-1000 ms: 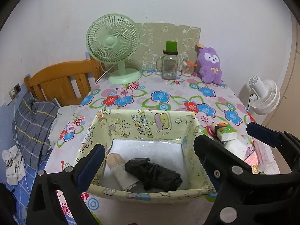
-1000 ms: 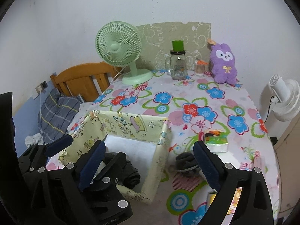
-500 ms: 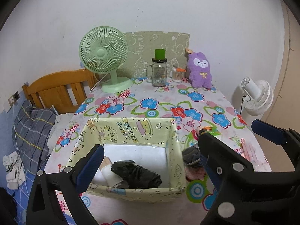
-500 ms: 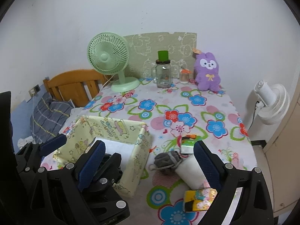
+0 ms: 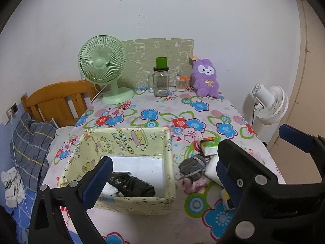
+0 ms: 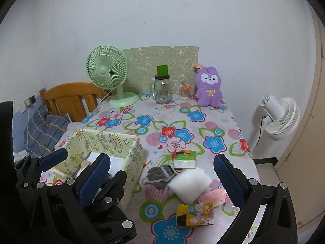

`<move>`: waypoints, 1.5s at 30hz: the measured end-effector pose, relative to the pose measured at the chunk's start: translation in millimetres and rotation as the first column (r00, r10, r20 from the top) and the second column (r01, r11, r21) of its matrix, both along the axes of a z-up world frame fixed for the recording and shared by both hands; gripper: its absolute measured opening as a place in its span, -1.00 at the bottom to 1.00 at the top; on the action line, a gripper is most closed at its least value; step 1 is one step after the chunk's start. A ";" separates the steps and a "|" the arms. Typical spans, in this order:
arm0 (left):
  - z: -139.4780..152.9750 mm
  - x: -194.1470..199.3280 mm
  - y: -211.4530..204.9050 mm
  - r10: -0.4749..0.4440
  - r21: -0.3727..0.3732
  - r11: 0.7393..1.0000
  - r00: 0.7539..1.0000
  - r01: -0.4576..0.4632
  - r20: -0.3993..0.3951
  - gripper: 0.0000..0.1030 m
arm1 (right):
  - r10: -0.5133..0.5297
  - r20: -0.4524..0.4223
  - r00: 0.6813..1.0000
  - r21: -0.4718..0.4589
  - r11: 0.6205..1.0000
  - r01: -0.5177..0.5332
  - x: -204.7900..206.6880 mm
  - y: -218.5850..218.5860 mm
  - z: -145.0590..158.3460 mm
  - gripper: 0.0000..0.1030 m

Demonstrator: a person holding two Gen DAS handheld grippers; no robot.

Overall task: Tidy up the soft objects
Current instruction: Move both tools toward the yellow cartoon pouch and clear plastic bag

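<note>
A yellow cartoon-print fabric box stands at the table's near left. A rolled black soft item and a pale roll lie inside it. To its right lie a grey bundle, a white pad, a green tissue pack, a pink mask and a yellow cartoon pack. My left gripper is open and empty above the box's near edge. My right gripper is open and empty above the grey bundle.
At the back of the floral table stand a green fan, a glass jar with a green cup, a small jar and a purple plush rabbit. A wooden headboard is left; a white fan is right.
Both grippers have pulled back and up from the box, so more of the table shows. The right gripper's view has shifted right over the loose items. Both stay open.
</note>
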State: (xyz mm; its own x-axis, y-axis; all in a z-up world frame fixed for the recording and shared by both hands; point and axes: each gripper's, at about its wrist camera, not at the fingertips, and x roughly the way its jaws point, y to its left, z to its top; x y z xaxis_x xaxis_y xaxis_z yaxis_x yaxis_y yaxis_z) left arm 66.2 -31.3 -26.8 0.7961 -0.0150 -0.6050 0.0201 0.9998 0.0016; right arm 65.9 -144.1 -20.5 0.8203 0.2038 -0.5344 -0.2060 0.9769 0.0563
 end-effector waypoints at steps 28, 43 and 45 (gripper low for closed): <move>-35.3 -7.4 -67.6 -0.099 0.000 0.995 0.995 0.099 -0.020 0.99 | -0.176 -0.035 0.984 0.045 0.983 0.178 -20.2 -85.9 -44.3 1.00; -77.6 -0.1 -96.2 -0.167 0.020 0.985 0.980 0.170 -0.112 0.99 | -0.260 0.038 0.965 -0.102 0.960 0.262 -26.1 -101.1 -75.5 1.00; -83.1 1.6 -98.8 -0.175 0.018 0.984 0.977 0.179 -0.123 0.99 | -0.258 0.023 0.966 -0.104 0.960 0.259 -22.2 -101.7 -81.0 1.00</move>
